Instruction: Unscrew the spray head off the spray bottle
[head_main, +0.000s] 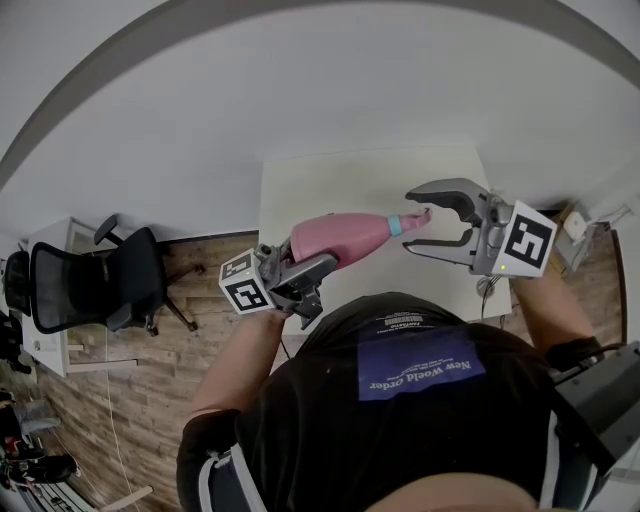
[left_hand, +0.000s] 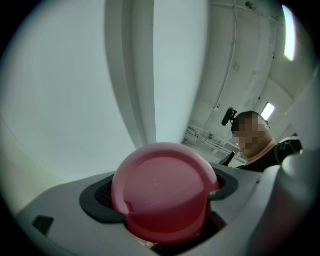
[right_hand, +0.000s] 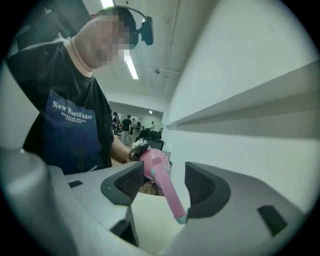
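In the head view, the left tongs (head_main: 300, 262) are clamped on the fat base of the pink spray bottle (head_main: 345, 235), just left of the frame's centre. The bottle is held in the air above the near edge of the white surface (head_main: 330, 180). It lies close to level, with its narrow end pointing toward the right of the frame. That end carries a teal collar (head_main: 396, 225) and, past it, the small pink tip of the spray head (head_main: 419, 214), which is on the bottle.

The left gripper view looks at the round pink bottom of the bottle, low in the middle of the frame. A dark pad presses against it from each side.

The right tongs (head_main: 412, 222) are at the centre right of the head view with their jaws spread wide, one above and one below the spray head. In the right gripper view the bottle's long neck runs down between the two dark pads. There is a clear gap to the pad on the left of the frame. The teal collar sits at the lower edge of the pad on the right, and whether it touches there cannot be made out. Nothing is pinched, so these tongs are open around the head.

The person's black shirt (head_main: 400, 420) fills the bottom of the head view. A black office chair (head_main: 100, 285) stands on the wooden floor (head_main: 150, 370) at the left.
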